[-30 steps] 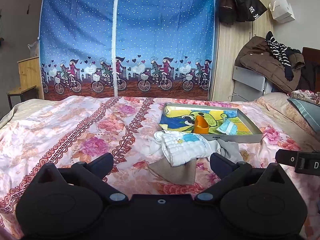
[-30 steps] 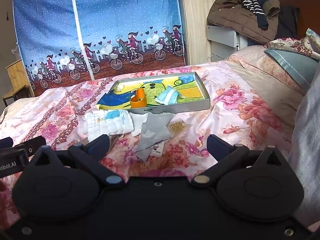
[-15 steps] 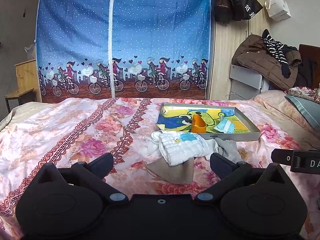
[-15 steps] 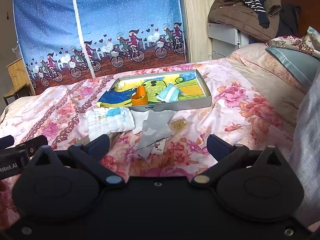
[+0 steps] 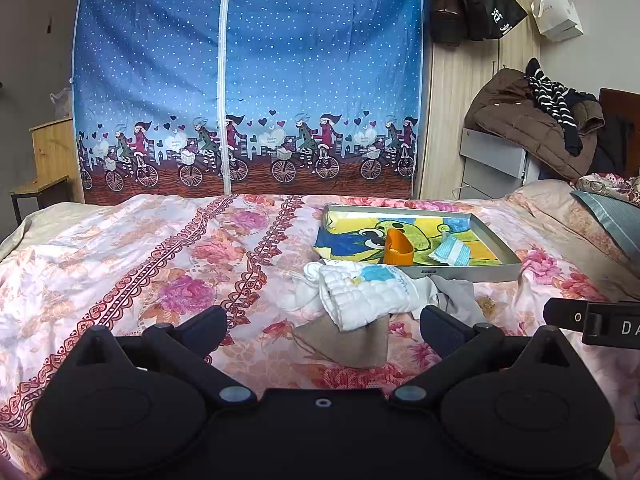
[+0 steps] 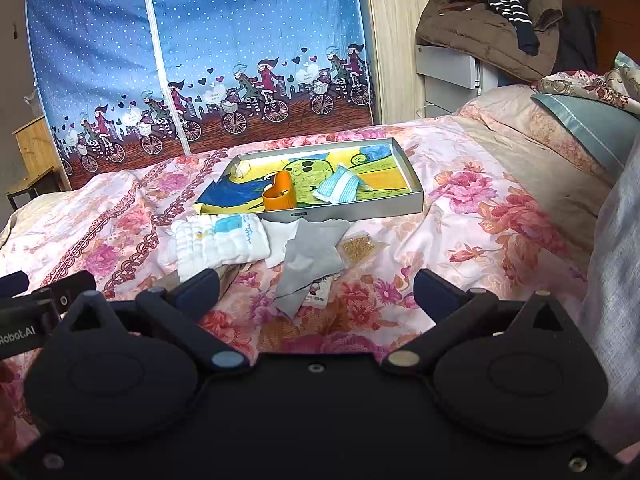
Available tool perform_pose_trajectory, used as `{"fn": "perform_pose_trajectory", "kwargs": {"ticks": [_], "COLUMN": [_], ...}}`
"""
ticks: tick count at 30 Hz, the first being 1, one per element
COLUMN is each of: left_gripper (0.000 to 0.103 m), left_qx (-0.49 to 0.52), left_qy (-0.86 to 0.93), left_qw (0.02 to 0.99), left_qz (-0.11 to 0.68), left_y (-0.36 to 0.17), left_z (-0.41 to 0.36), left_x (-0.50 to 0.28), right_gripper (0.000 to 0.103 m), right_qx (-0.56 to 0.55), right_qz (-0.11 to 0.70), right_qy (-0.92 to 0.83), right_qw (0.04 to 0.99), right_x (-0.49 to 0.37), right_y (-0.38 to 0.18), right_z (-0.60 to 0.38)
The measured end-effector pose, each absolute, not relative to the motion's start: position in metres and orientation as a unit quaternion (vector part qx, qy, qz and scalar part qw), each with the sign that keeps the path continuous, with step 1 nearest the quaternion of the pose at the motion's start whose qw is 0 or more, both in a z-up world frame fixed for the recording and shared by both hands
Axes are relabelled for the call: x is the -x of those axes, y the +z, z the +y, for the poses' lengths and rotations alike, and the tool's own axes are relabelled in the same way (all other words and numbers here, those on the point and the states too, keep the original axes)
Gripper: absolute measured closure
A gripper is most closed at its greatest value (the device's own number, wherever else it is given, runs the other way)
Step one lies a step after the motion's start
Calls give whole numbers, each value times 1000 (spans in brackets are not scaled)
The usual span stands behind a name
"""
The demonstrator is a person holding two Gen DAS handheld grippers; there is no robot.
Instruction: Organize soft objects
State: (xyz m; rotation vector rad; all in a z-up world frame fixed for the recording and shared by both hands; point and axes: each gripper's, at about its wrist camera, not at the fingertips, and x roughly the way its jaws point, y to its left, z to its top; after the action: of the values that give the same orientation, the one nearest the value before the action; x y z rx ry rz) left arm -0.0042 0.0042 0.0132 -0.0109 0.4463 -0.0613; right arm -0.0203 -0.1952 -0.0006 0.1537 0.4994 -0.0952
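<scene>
We hold the left gripper (image 5: pixel 320 320) and right gripper (image 6: pixel 316 292) with jaws spread wide, grasping nothing, above the bed (image 5: pixel 140 264). The folded white cloth (image 5: pixel 368 290) lies just near of the tray (image 5: pixel 496 240), overlapping a tan cloth (image 5: pixel 348 340), with a grey cloth (image 6: pixel 312 256) to its right.

My left gripper (image 5: pixel 320 322) is matte black plastic: two angled fingers, each hinged on a silver-grey round pin, running back to broad rounded housings with a shallow circle pressed into each. A small screw hole sits at the centre of the body. My right gripper (image 6: pixel 316 290) has the same build, with dark blue finger pads (image 6: pixel 198 288), one bluish pin and one brass-coloured pin, and small screws near the lower corners. White lettering marks each gripper's side.
</scene>
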Motion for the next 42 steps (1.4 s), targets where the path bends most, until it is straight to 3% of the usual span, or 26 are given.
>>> {"fn": "perform_pose_trajectory", "kwargs": {"ticks": [21,30,42], "left_gripper": [1,1,1], "left_qx": [7,27,47], "left_qy": [-29,-21,-88], "left_qw": [975,962,933], "left_qz": [221,271,346], "left_y": [9,6,13], "left_z": [6,12,18], "left_x": [6,-10,-74], "right_gripper": [0,0,0], "right_qx": [-73,-81,85], "right_qz": [237,274,270], "right_qy": [-46,-25,46], "right_qw": [968,958,958], "right_x": [23,9,-44], "right_y": [1,0,6], "right_z": [-193,-196,-191]}}
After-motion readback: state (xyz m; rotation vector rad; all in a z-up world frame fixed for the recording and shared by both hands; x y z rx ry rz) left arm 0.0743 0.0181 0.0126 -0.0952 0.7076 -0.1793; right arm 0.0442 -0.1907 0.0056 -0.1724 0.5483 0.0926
